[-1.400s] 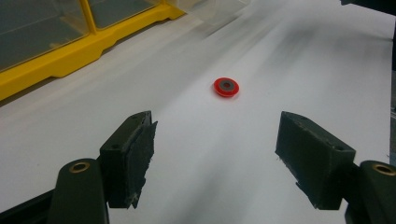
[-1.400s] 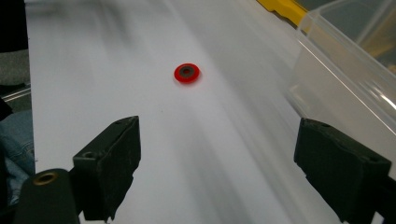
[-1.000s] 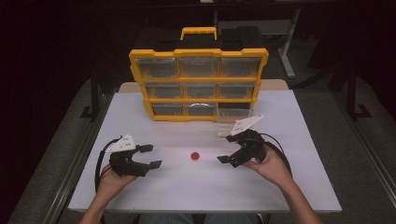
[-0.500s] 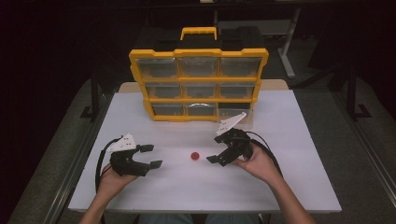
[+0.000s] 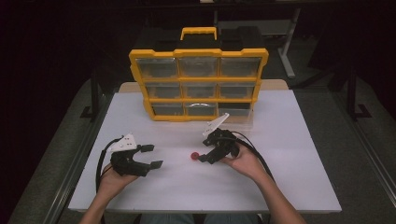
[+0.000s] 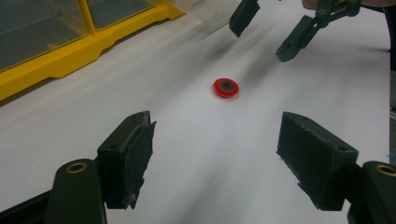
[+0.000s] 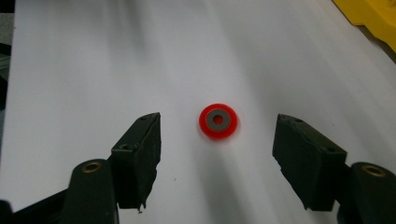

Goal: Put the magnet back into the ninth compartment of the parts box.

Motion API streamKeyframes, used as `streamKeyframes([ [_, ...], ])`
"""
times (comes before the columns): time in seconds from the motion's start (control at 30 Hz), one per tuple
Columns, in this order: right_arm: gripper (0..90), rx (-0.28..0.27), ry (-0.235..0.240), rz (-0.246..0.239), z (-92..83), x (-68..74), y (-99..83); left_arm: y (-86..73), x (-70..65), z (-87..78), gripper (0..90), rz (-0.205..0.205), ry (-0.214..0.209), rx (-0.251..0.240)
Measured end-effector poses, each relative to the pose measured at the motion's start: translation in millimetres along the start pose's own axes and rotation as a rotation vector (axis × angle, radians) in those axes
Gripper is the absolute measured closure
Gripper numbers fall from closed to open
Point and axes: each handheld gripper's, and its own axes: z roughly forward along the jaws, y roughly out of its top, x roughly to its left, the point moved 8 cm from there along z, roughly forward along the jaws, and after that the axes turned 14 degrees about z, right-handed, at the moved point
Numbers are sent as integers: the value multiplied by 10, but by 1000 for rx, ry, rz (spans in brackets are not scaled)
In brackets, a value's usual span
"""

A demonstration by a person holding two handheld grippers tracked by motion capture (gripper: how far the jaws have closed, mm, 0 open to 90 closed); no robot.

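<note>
**A:** What is sitting on the table?

**B:** A white, smooth, matte table (image 5: pixel 289 186) is carrying a yellow plastic organizer case (image 5: pixel 198 84) at its far edge. The case is standing upright, with a yellow handle on top and three rows of three clear, boxy drawers. In front of the case, well apart from it, a small red disc (image 5: pixel 194 156) is lying flat — round, glossy red, with a grey ring around a dark centre hole.

**A:** Where are the hands, relative to that disc?

**B:** The left hand (image 5: pixel 109 179) is resting on the table well to the left of the disc, gripping the left gripper (image 5: pixel 151 156), whose black jaws are pointing toward the disc and standing wide apart, holding nothing. The right hand (image 5: pixel 243 161) is lying just to the right of the disc, wrist angling in from the near edge. It is holding the right gripper (image 5: pixel 207 150) — black, with a grey three-cornered plate on top and a black cable trailing behind.

**A:** And the right jaws?

**B:** They are spread apart. In the right gripper view the disc is lying on the table between and just beyond the two blocky, rough-faced black pads (image 7: pixel 140 158), touching neither.
</note>
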Motion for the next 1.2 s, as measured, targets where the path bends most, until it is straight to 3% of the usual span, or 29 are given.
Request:
streamKeyframes([
  [0.47, 470, 77, 9, -17, 360, -32, 31, 0, 7, -3, 257, -5, -2, -4],
  [0.83, 550, 103, 2, -34, 460, -52, 15, -5, 16, 5, 250, -5, -3, -2],
  [1.2, 600, 128, -46, -106, 491, -35, 15, -6, 11, 20, 245, -6, -4, 0],
])
